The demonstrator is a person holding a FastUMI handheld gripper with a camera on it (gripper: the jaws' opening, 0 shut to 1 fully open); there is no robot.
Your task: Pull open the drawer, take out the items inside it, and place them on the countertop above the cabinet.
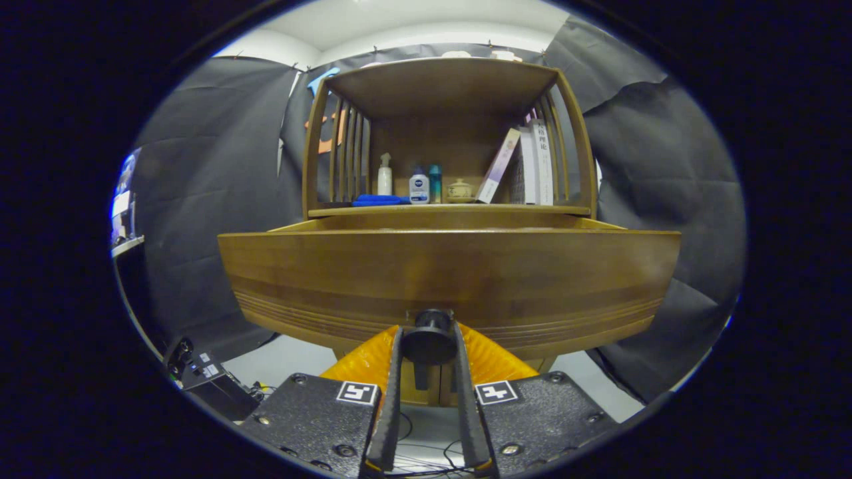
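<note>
Drawer (pixel 449 279) standing partly out from the cabinet, front panel looming close ahead of the fingers, side walls showing behind its top edge. Knob (pixel 429 336) sitting low on the front, caught between the two fingers, gripper (pixel 429 342) closed down to the knob's width and pressing it from both sides (a firm pinch, judging by how tightly the pads hug the round cap). Holding there for good reason: knob being the one purchase on a smooth front, and a centred grip keeping the pull straight rather than skewing the drawer on its runners.

Contents lying out of sight below the front's top edge, so impossible to tell what is waiting inside. Judging the pull as under way but not finished, more travel probably needed before reaching in from above.

Countertop (pixel 449 210) running just above and behind the drawer, already carrying a blue cloth (pixel 379 199), bottles (pixel 418 186), a small pot (pixel 459 190) and leaning books (pixel 526 166), crowded toward the back and right. Leaving the front strip as the likeliest landing spot for whatever comes out.
</note>
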